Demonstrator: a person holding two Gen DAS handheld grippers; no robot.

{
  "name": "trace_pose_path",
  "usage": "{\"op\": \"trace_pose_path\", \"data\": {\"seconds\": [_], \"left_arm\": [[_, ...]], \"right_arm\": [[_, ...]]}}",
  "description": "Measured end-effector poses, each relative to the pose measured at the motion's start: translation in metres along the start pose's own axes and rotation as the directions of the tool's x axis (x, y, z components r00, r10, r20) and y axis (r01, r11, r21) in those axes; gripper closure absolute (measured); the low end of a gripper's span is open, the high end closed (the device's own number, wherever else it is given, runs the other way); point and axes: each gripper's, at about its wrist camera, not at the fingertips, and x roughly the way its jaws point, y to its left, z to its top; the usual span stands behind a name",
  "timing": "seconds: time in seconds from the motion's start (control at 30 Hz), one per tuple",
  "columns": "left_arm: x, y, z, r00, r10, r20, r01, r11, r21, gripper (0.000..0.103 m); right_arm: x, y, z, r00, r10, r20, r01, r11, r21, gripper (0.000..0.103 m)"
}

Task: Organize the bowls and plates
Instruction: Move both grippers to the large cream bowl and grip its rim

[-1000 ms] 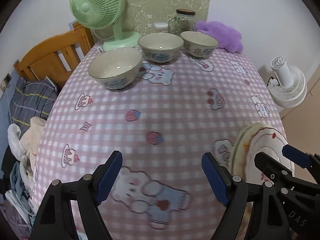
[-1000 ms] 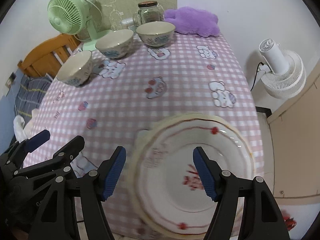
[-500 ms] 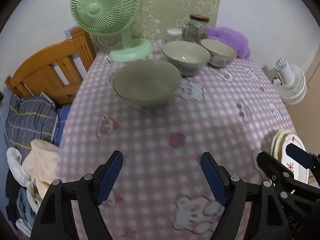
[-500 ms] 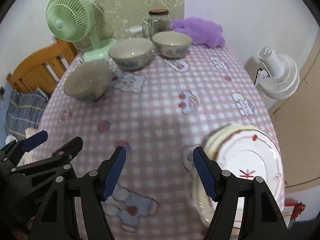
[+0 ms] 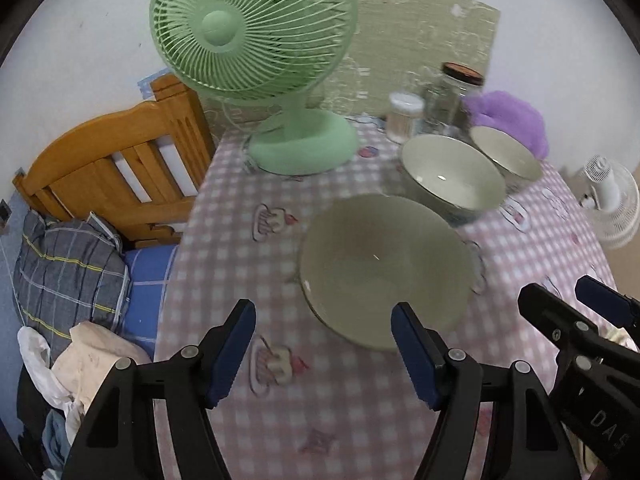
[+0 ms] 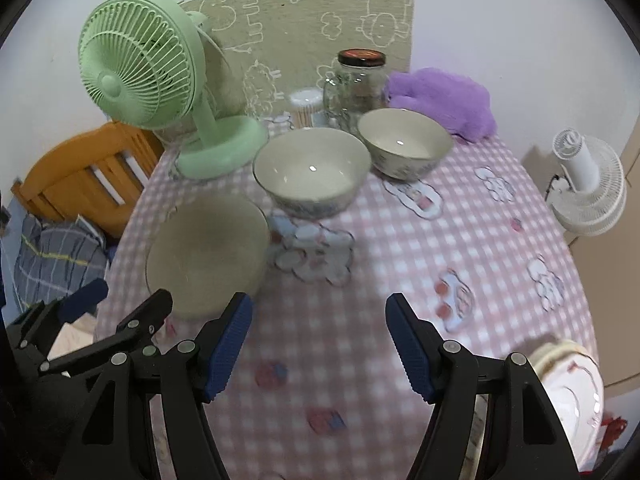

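Observation:
Three pale bowls stand in a diagonal row on the pink checked table [image 6: 400, 248]: a near bowl [image 5: 384, 268] [image 6: 208, 248], a middle bowl [image 5: 452, 176] [image 6: 312, 172] and a far bowl [image 5: 506, 156] [image 6: 404, 144]. My left gripper [image 5: 324, 352] [image 6: 120, 300] hovers at the near bowl's front rim. Its jaws are closing, the rim lies close to the right finger, and the pads press on nothing. My right gripper [image 6: 318, 340] [image 5: 568, 292] is open over bare cloth beside it. A stack of red-patterned plates [image 6: 568, 384] sits at the table's near right corner.
A green desk fan [image 5: 256, 40] [image 6: 140, 64] stands behind the near bowl. A glass jar [image 6: 358, 80], a swab tub [image 6: 306, 108] and a purple plush [image 6: 440, 96] line the back. Left of the table are a wooden headboard [image 5: 112, 160] and bedding; on the right, a white fan [image 6: 588, 184].
Both grippers have travelled across the table toward the bowls at the far left. The plates, once under the right gripper, now sit at its lower right. The left jaws have narrowed slightly.

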Motion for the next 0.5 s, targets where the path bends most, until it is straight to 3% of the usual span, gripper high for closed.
{"op": "trace_pose_path", "data": {"seconds": [0.17,0.5], "left_arm": [[0.023,0.004,0.012,1.000,0.002,-0.015,-0.001,1.000,0.017,0.037],[0.062,0.009,0.023,0.998,-0.006,-0.060,0.006,1.000,-0.010,0.058]], "right_arm": [[0.023,0.013,0.020,1.000,0.013,0.003,-0.013,1.000,0.004,0.035],[0.074,0.026,0.036,0.999,0.001,-0.053,0.000,1.000,0.014,0.061]]}}
